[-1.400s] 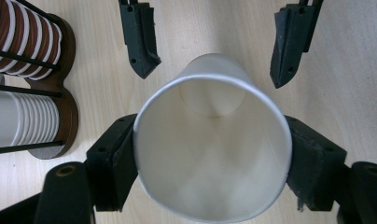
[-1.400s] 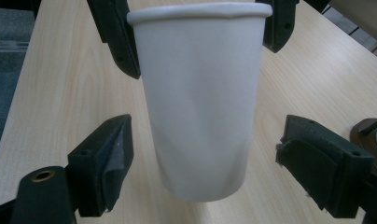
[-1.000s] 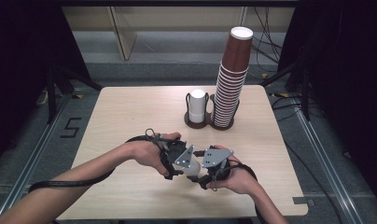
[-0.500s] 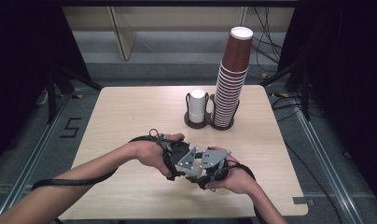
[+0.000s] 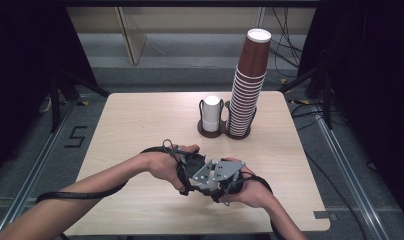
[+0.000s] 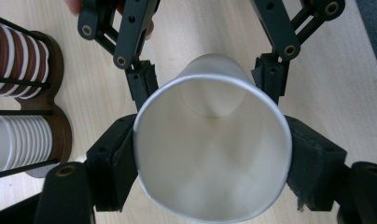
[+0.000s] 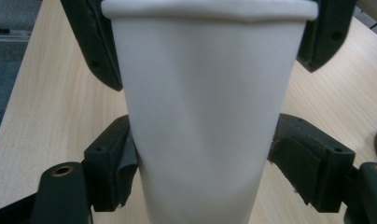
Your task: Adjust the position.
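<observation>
My white cup [image 6: 212,149] sits between both tools, near the tabletop's [image 5: 140,120] front edge. My left tool [image 6: 210,154] clamps its rim; my right tool [image 7: 203,163] has just been closing on its body.

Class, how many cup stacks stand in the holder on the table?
2: a short white stack on the left, a tall brown stack right beside it. None looks hidden.

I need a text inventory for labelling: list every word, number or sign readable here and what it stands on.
"5": a dark mark on the grey floor left of the table.
White cup held in the tongs: no print.
Brown cup stack and white cup stack: no print.
</observation>
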A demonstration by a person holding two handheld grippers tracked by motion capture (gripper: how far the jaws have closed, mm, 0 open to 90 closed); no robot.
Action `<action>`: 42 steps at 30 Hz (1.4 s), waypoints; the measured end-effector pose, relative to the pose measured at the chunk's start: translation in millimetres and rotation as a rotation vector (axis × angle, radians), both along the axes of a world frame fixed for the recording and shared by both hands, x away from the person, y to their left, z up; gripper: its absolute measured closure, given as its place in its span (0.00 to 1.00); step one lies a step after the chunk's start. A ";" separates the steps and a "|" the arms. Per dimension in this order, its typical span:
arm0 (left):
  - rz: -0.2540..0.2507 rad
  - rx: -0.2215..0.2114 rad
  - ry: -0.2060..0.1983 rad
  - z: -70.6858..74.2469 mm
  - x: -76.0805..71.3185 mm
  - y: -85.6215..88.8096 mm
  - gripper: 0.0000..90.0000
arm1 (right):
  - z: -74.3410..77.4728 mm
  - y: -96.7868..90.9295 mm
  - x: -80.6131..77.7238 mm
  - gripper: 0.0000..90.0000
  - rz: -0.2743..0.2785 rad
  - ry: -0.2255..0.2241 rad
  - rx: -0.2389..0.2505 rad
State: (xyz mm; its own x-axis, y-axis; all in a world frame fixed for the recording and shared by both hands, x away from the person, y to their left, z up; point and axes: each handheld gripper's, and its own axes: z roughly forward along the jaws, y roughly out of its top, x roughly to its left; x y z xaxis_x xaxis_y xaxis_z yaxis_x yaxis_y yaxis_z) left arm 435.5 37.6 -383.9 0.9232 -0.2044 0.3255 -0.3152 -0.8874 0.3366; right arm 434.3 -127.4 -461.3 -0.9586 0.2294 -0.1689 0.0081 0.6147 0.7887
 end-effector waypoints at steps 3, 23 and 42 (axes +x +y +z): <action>0.003 0.001 0.004 -0.5 0.2 -0.8 0.30 | -0.9 0.9 -0.3 0.35 0.020 -0.022 0.000; 0.029 -0.122 -0.005 1.4 4.6 13.0 0.04 | -5.3 -10.5 -3.1 0.37 -0.001 -0.052 0.009; 0.240 -0.449 0.026 -1.9 6.8 42.1 0.01 | -8.4 -47.2 11.8 0.37 -0.249 -0.083 0.223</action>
State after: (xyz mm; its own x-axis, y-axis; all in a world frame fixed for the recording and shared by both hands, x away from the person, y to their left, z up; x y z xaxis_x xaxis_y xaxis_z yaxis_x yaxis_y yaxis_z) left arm 442.3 79.7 -385.7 0.9360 0.1695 0.3085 -0.1062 -0.6997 0.7065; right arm 446.1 -174.6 -469.7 -0.8533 0.4950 -0.1637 0.0662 0.4143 0.9077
